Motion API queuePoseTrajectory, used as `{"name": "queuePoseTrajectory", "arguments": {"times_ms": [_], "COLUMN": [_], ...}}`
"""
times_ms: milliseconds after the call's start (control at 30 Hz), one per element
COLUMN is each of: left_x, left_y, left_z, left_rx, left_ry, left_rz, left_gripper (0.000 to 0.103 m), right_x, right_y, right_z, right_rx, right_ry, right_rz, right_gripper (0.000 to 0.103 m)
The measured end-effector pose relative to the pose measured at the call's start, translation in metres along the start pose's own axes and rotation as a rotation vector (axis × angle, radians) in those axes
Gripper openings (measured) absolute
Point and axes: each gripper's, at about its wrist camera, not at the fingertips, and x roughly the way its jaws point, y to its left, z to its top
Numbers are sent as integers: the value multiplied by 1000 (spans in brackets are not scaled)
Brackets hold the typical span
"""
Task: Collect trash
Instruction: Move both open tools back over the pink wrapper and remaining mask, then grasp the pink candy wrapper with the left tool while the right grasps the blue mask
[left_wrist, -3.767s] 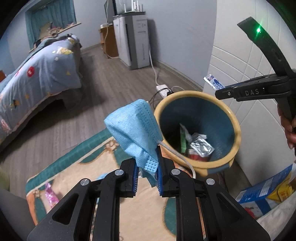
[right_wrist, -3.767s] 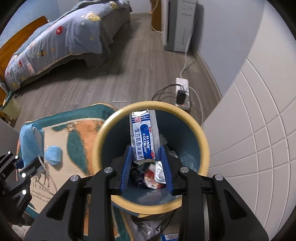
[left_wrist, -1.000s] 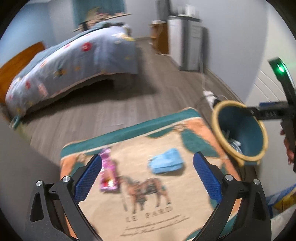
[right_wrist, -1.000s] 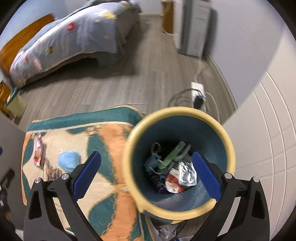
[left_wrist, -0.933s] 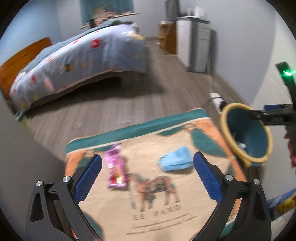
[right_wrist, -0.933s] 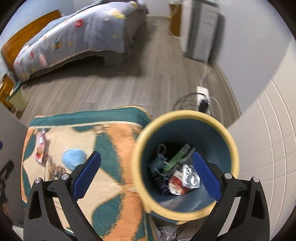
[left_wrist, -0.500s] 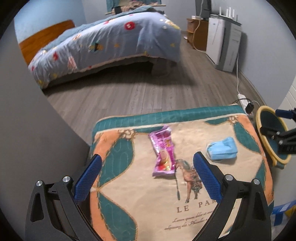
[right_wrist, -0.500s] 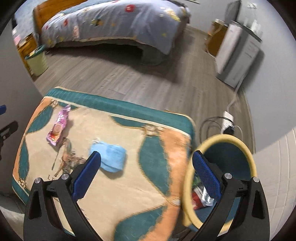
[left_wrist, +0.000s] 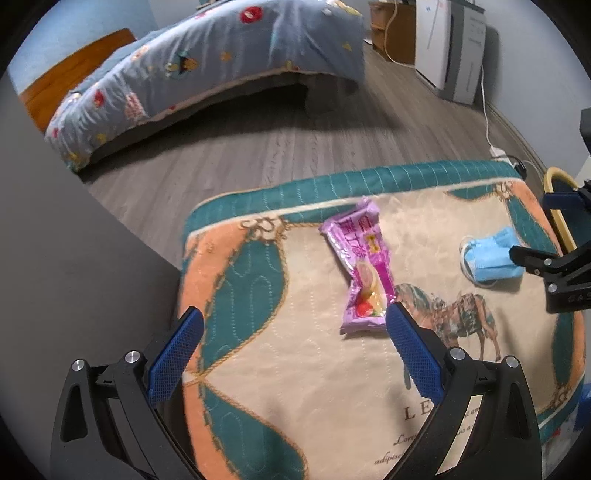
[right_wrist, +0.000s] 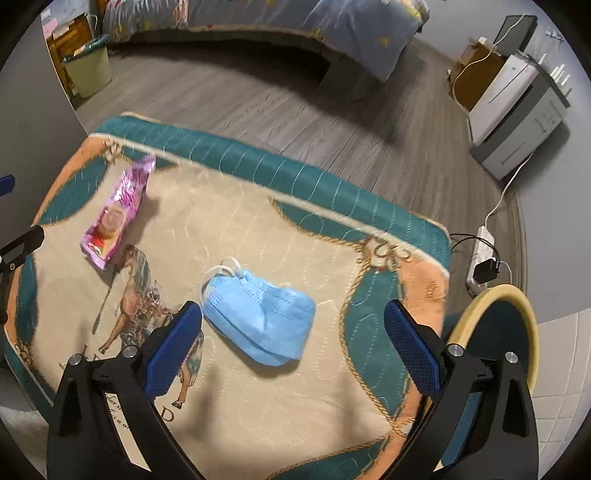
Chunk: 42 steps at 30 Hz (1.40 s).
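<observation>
Pink wrapper (left_wrist: 362, 269) on rug (left_wrist: 295, 369), long axis near-far, L gripper (left_wrist: 291, 354) and R gripper (right_wrist: 291, 347) both w/ tongs wide apart, mask (right_wrist: 258, 321) lying left-right under R.

The room is dimly and evenly lit, cool in tone, with no glare. A soft shadow lies under the bed (left_wrist: 207, 62). Both fisheye views bend hard at their black rims, and slight motion blur smears the rug (right_wrist: 258, 387) and floor (right_wrist: 258, 110).
</observation>
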Motion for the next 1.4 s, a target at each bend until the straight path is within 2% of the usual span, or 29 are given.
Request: {"name": "queuePoseTrajectory", "arguments": {"times_ms": [200, 367, 533, 567, 667, 733, 800, 867, 900, 1000, 1100, 1133, 1233, 1400], "left_x": [18, 30, 46, 49, 57, 59, 60, 64, 68, 75, 73, 72, 68, 52], "left_y": [-15, -21, -32, -33, -36, -39, -42, -44, -46, -50, -51, -50, -48, -54], "left_z": [6, 8, 10, 10, 10, 11, 13, 14, 13, 10, 10, 10, 10, 16], "left_rx": [50, 20, 17, 13, 1, 8, 18, 27, 35, 53, 67, 61, 58, 84], "left_ry": [9, 29, 66, 72, 92, 93, 87, 100, 121, 163, 154, 154, 145, 97], "left_rz": [-49, -98, -106, -112, -129, -144, -166, -184, -189, -192, -186, -198, -213, -205], "left_gripper": [98, 98, 98, 98, 97, 96, 92, 78, 76, 58, 40, 30, 21, 14], "right_x": [21, 32, 38, 39, 40, 40, 39, 38, 38, 37, 34, 32, 23, 4], "right_y": [4, 9, 14, 16, 20, 16, 13, 6, 3, -1, -5, -6, -11, -22], "right_z": [-9, -15, -16, -15, -14, -13, -12, -10, -10, -9, -7, -6, -5, -5], "right_rx": [-49, -77, -68, -69, -86, -74, -66, -38, -20, -2, 6, 9, 19, 48], "right_ry": [54, 78, 76, 75, 79, 83, 82, 83, 85, 88, 84, 79, 60, 30], "right_rz": [-3, 24, 45, 46, 36, 51, 60, 87, 106, 124, 134, 136, 140, 140], "right_gripper": [97, 97, 97, 95, 71, 67, 56, 49, 46, 38, 34, 34, 34, 33]}}
